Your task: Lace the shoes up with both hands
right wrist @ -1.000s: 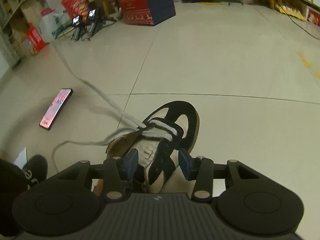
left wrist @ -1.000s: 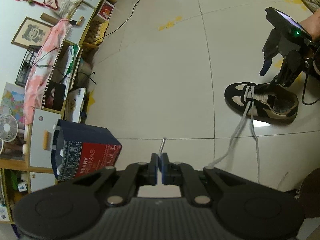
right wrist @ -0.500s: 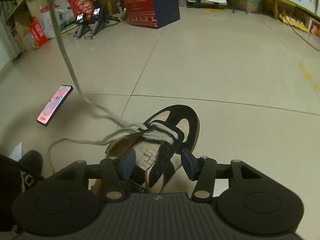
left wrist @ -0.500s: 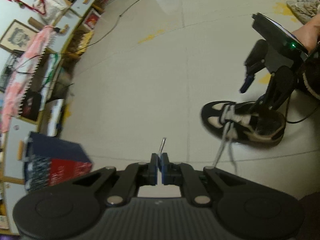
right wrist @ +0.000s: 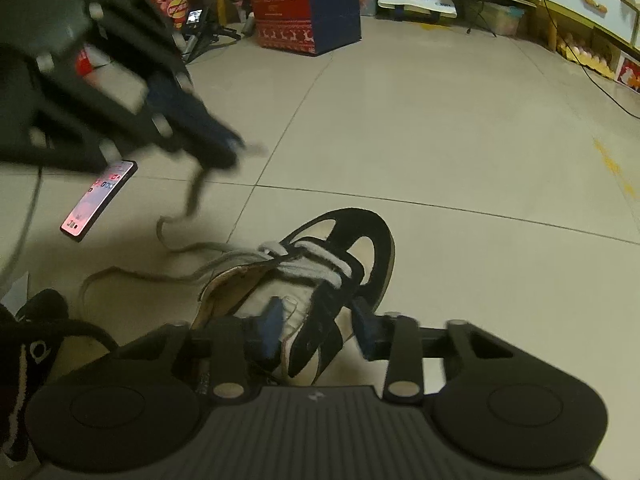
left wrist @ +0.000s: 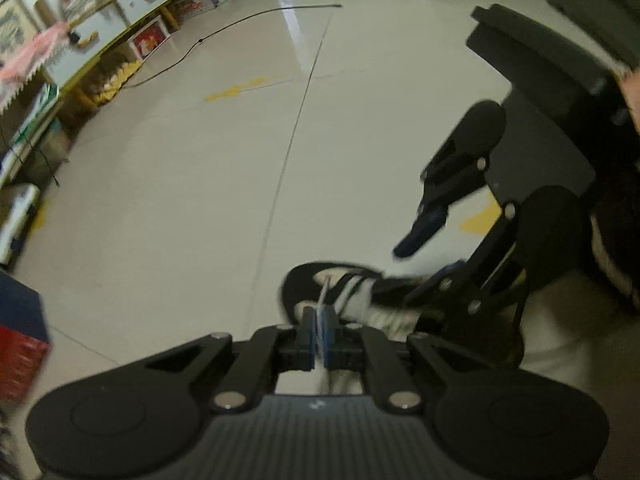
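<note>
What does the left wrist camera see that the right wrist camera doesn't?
Only the left wrist view shows the yellow arrow mark on the floor and the left tool pinching the lace end. Only the right wrist view shows the phone and the Christmas box. Both show the shoe and the floor.

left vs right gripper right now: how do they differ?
Left gripper: fingers shut on the lace end, hanging above the shoe's toe. Right gripper: fingers apart and closing astride the shoe's tongue and side, pinching no lace. Both are black with blue pads, pointing down at the shoe.
</note>
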Available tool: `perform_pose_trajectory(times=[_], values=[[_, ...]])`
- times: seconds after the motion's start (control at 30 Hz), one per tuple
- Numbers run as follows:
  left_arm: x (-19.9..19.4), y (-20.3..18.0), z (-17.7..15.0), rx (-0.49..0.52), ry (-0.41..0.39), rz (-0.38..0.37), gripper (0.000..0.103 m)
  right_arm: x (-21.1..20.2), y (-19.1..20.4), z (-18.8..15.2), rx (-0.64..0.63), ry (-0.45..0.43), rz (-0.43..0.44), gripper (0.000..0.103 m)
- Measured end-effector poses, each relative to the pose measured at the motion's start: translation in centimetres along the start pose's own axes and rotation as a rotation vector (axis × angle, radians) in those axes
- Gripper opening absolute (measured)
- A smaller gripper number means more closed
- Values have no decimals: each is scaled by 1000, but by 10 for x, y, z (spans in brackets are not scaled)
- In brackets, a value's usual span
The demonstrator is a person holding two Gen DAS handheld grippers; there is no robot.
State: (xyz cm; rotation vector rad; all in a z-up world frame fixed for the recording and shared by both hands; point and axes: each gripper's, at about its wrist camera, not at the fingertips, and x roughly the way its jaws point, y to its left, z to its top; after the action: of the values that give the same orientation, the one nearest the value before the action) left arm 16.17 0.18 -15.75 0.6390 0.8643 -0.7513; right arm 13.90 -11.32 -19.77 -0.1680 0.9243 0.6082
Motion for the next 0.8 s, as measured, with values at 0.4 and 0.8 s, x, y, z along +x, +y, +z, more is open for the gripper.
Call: perform_pose_trajectory(times=[0.4, 0.8], values=[[40, -5, -24, -217, -25, -137, 4, 1, 1, -4, 63, -8, 12, 20], [51, -1, -29, -294, -11, -183, 3, 3, -83, -55, 829, -40, 286, 17]])
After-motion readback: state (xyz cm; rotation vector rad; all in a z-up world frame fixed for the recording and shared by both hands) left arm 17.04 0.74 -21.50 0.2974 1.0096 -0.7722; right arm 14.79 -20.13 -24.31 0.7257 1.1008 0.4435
